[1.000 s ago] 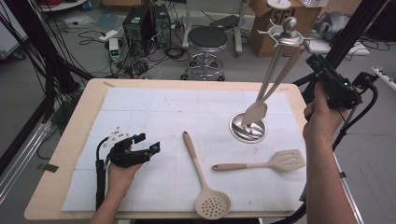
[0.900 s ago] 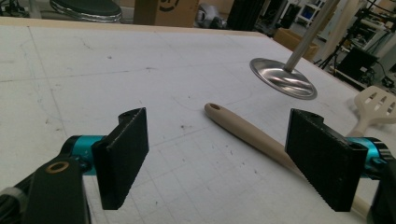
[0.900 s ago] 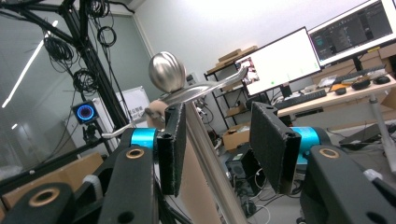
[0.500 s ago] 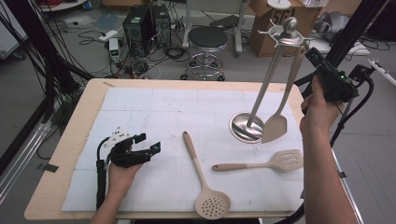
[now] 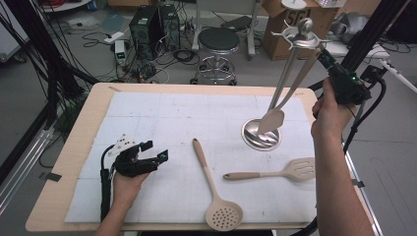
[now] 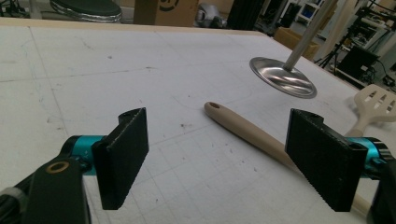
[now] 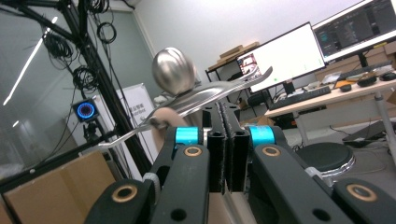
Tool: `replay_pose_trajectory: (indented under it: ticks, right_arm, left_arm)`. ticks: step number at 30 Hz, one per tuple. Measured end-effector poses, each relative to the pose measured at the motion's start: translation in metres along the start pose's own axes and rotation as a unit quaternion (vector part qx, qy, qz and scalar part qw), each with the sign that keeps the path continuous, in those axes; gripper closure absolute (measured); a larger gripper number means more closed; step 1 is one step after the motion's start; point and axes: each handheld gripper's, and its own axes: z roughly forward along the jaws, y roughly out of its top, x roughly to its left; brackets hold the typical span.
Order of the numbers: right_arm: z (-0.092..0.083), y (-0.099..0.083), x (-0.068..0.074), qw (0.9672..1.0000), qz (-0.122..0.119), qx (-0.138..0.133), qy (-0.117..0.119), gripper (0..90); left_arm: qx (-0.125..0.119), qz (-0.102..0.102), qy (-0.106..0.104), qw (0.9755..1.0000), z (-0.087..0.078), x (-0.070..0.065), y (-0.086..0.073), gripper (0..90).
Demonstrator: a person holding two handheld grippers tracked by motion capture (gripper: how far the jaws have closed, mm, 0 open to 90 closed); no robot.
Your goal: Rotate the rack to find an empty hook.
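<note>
High view: the right gripper [image 5: 324,55] is raised beside the top of the metal utensil stand [image 5: 301,34], jaws pressed together near a hook. A beige spatula [image 5: 275,118] hangs from the stand, long axis slanting from the hooks down and left, blade lowest, just over the stand's round base [image 5: 255,140]. Whether the jaws pinch its handle cannot be told. The left gripper [image 5: 160,157] rests on the white mat [image 5: 162,113] — jaws wide apart, holding nothing. A skimmer spoon [image 5: 212,184] and slotted turner [image 5: 280,172] lie flat on the mat; behind the wooden table [image 5: 93,101] are a stool, cables and boxes.

Left gripper view: the parted jaws frame the skimmer's handle [image 6: 247,133], pointing away toward the base [image 6: 280,77].

Right gripper view: the jaws meet pad to pad just below the stand's ball finial [image 7: 173,70] and hooks — monitors behind.
</note>
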Motion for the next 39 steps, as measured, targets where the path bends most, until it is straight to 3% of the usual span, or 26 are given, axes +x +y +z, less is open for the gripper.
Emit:
replay_pose_trajectory:
  ticks: [12, 23, 39]
  right_arm:
    - [-0.004, -0.004, 0.006, 1.0000, 0.001, -0.005, 0.009, 90.0]
    - [0.007, -0.014, 0.025, 0.9995, -0.004, 0.007, 0.030, 90.0]
    - [0.024, -0.022, 0.044, 0.9993, -0.011, 0.011, 0.033, 90.0]
  left_arm:
    - [0.001, 0.000, -0.001, 1.0000, 0.001, 0.000, 0.000, 22.1]
    - [0.000, 0.000, 0.001, 1.0000, 0.000, -0.001, 0.000, 22.1]
    - [0.000, 0.002, -0.001, 1.0000, 0.000, -0.001, 0.000, 22.1]
